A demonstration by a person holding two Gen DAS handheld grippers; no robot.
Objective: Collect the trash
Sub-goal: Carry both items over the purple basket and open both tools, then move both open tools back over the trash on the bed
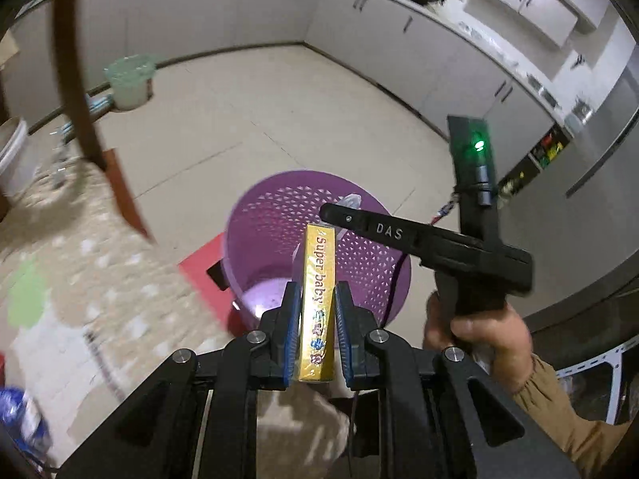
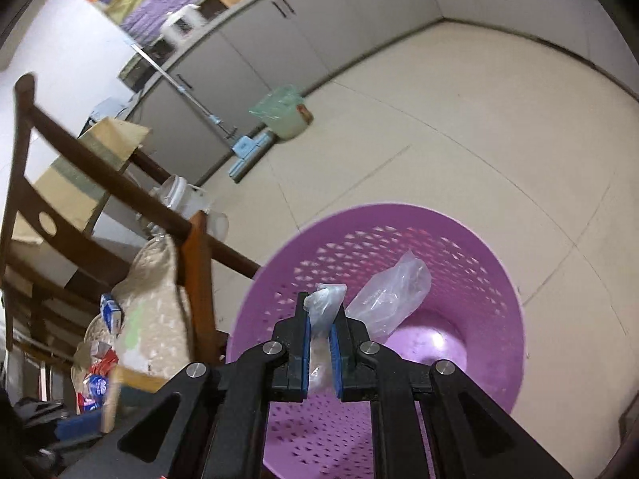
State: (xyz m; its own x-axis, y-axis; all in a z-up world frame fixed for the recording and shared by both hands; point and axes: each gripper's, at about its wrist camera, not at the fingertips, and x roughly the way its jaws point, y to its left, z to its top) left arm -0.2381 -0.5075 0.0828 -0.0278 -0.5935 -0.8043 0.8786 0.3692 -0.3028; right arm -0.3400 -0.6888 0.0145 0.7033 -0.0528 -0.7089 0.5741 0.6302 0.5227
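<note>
The left gripper [image 1: 316, 321] pinches a gold box [image 1: 317, 303] between its blue pads [image 1: 291, 331], the box standing edge-on and reaching forward past the fingertips. It hangs over the near rim of the purple bin [image 1: 371, 263], which stands on the tiled floor beside a red mat [image 1: 199, 275]. The right gripper [image 2: 320, 319] is clamped on a clear plastic wrapper [image 2: 325, 303]; a loose tail of the wrapper trails to the right, over the mouth of the bin [image 2: 499, 279]. In the left wrist view the right gripper [image 1: 335, 213] reaches in from the right across the bin, with the hand [image 1: 479, 331] gripping its handle.

The step in hand looks like the drop. Both pieces are over the opening, and the bin bottom appears bare. To do it well, each gripper should sit well inside the rim before the jaws part, since the left box is near the closer edge and could tip outward. The wrapper is light and may cling to a pad, so the right jaws should open wide, perhaps with a small shake. The two grippers are close, so releasing one at a time would avoid a knock.

To the left stand a wooden chair [image 2: 120, 199] and a table [image 1: 80, 259] with a patterned cloth. A green bucket [image 2: 283, 113] sits well apart by the cabinets.
</note>
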